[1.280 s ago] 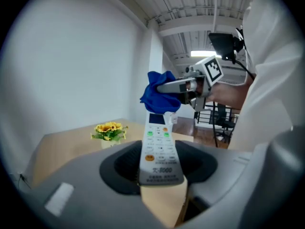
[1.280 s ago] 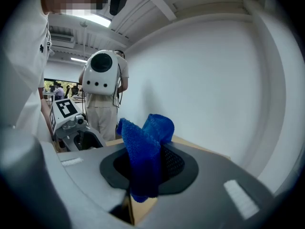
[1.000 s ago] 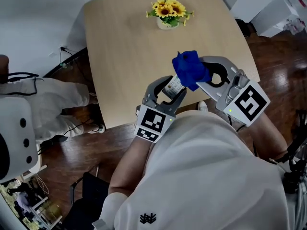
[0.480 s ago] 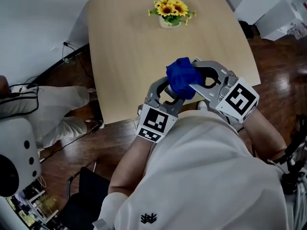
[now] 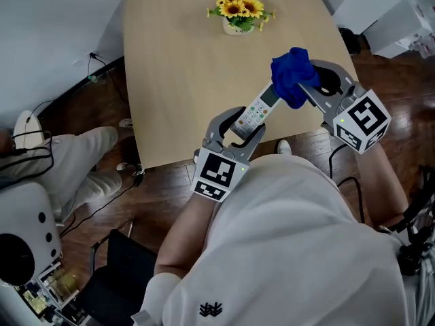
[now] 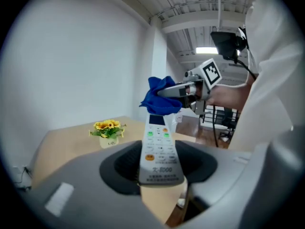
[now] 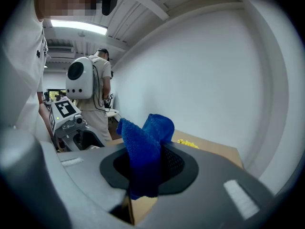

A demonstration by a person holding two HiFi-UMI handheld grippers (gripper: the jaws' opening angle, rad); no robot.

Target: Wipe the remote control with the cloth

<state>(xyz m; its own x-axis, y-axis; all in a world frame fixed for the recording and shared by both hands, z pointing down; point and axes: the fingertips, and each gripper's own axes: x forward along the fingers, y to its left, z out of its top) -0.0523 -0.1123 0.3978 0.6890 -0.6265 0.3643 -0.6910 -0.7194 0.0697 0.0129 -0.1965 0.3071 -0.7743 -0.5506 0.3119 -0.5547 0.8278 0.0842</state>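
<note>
Close by the person's chest, the left tongs (image 5: 238, 129) pinch the near end of the slim white push-button remote control (image 5: 256, 109), tilting it above the pale wooden bench (image 5: 170, 66) so its keys face up. Beyond, the right tongs (image 5: 301, 87) clamp the bunched blue terry cloth (image 5: 291, 77) at its far tip, seemingly mid-wipe.

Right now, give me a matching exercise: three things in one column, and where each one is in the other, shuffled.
1. remote control
2. cloth
3. sunflower pot

A. clamped in the right claw
B. standing on the table, at its far end
C. clamped in the left claw

Pairs: 1-C, 2-A, 3-B
</note>
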